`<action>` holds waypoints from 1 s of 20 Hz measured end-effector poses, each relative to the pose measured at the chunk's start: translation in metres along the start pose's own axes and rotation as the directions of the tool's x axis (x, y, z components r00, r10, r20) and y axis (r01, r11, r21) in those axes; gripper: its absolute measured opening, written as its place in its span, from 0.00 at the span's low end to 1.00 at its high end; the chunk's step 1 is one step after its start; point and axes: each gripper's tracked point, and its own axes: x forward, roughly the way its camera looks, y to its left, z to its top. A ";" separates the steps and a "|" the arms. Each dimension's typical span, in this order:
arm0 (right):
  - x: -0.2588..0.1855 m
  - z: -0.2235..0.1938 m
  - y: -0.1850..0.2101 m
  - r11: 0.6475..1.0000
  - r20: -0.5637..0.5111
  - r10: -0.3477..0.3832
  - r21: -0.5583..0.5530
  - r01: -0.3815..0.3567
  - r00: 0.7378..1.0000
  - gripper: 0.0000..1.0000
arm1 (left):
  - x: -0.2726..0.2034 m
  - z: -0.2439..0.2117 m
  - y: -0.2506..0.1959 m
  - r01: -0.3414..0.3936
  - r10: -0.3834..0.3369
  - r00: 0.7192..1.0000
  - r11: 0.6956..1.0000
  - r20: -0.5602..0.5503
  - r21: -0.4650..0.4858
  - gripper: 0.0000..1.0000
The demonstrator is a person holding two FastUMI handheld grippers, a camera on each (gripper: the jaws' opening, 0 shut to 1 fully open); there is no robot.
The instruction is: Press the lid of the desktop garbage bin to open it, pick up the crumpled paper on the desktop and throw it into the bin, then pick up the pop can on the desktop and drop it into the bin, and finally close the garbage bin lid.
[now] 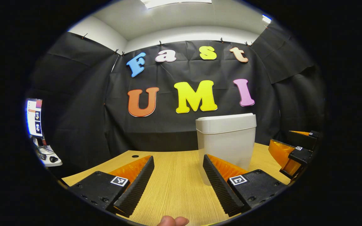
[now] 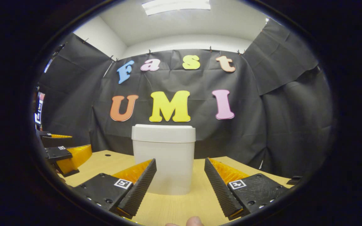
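Note:
A white desktop garbage bin (image 1: 226, 141) stands on the wooden table (image 1: 174, 185), lid down. In the left gripper view it sits just ahead and to the right of my left gripper (image 1: 178, 182), which is open with bare tabletop between its fingers. The right gripper (image 1: 294, 153) shows at the right edge there, beside the bin. In the right gripper view the bin (image 2: 163, 158) stands straight ahead, behind my open right gripper (image 2: 180, 185). The left gripper (image 2: 63, 153) shows at the far left of that view.
A black cloth wall closes the table's far side. A small round hole (image 1: 135, 156) marks the tabletop at the back left. Beyond the table's left edge stands a monitor (image 1: 34, 117) with small items below it. A fingertip (image 1: 172, 221) shows at the bottom edge.

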 end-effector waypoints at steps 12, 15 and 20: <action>0.000 -0.001 0.005 1.000 0.001 0.004 -0.014 -0.004 1.000 0.98 | 0.000 0.002 0.003 -0.007 0.007 1.000 1.000 0.006 -0.001 1.00; -0.002 -0.001 0.008 1.000 -0.004 0.015 -0.001 -0.015 1.000 0.95 | 0.002 0.001 0.004 -0.009 0.009 1.000 1.000 0.002 -0.003 1.00; -0.001 0.001 0.008 1.000 -0.003 0.016 -0.002 -0.016 1.000 0.97 | 0.001 0.003 0.006 -0.015 0.016 1.000 1.000 0.004 -0.015 1.00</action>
